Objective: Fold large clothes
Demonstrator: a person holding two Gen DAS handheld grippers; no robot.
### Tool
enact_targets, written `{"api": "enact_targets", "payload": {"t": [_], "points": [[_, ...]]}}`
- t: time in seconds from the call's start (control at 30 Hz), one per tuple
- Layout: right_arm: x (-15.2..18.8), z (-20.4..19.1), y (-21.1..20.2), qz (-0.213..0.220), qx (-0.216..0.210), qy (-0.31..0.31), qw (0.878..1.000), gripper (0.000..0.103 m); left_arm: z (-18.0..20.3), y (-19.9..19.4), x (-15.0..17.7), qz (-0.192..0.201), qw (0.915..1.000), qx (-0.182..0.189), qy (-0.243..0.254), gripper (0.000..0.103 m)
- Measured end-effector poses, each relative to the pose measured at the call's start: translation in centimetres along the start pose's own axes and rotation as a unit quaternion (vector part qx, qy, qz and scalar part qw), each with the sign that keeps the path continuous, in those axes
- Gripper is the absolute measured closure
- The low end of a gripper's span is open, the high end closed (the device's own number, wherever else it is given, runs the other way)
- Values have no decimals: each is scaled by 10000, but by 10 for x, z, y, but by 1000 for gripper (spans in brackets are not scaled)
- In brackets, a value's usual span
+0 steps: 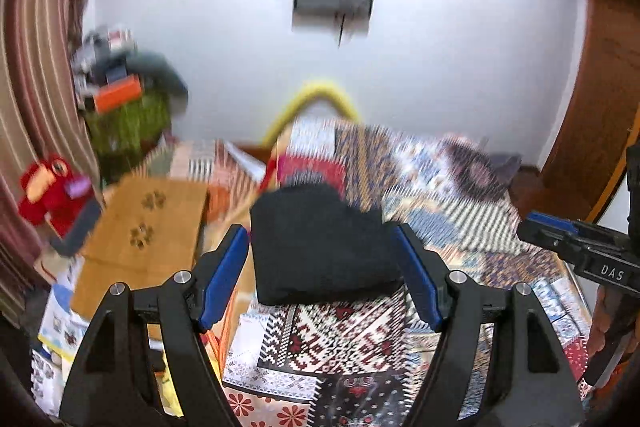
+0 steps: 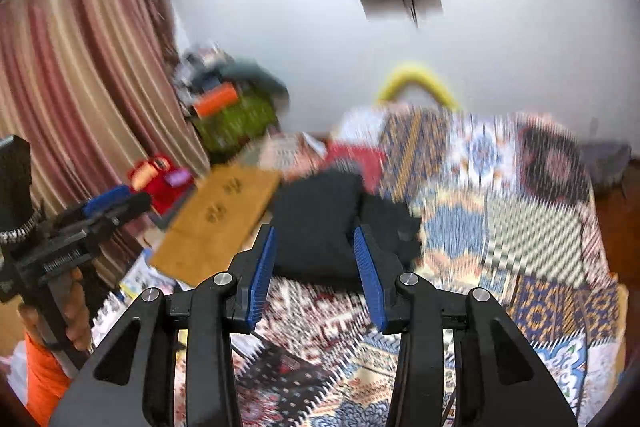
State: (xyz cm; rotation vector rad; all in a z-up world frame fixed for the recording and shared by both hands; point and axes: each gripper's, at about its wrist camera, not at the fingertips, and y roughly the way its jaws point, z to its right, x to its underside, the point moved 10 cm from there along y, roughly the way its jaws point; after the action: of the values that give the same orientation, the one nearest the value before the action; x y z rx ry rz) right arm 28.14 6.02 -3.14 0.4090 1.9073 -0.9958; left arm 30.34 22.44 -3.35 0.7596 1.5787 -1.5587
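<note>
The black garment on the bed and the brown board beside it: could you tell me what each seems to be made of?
Black garment: probably soft matte fabric, perhaps knit or fleece; it lies in rounded, bulky folds with no sheen. Brown board: likely corrugated cardboard, flat, stiff and dull tan with printed paw marks. Motion blur leaves the weave unclear.

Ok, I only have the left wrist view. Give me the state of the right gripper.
Observer: The right gripper is open and empty. The black garment lies ahead of it on the patterned cover, not gripped.
Operator: Now tell me what's holding the left gripper.
Observer: A bare hand wraps the handle of the left gripper, with an orange sleeve below the wrist.
</note>
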Motion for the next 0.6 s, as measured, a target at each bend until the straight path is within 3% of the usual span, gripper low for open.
{"api": "enact_targets", "payload": {"t": [0.2,0.33,0.47,0.53,0.6], "points": [[-15,-53,-86,1130,-198,-489,9922,66,23,-102,-10,1086,9941,20,5,30],[-8,-75,-119,1607,-134,-737,9842,66,33,-156,-1,1704,9853,-102,42,30],[2,-84,-132,1811,-113,-771,9804,62,42,-192,12,2149,9763,-241,73,30],[7,-83,-132,1865,-38,-763,9795,54,46,-205,20,2291,9728,-336,98,30],[10,-82,-135,1955,103,-739,9779,36,47,-210,26,2354,9711,-393,102,30]]}}
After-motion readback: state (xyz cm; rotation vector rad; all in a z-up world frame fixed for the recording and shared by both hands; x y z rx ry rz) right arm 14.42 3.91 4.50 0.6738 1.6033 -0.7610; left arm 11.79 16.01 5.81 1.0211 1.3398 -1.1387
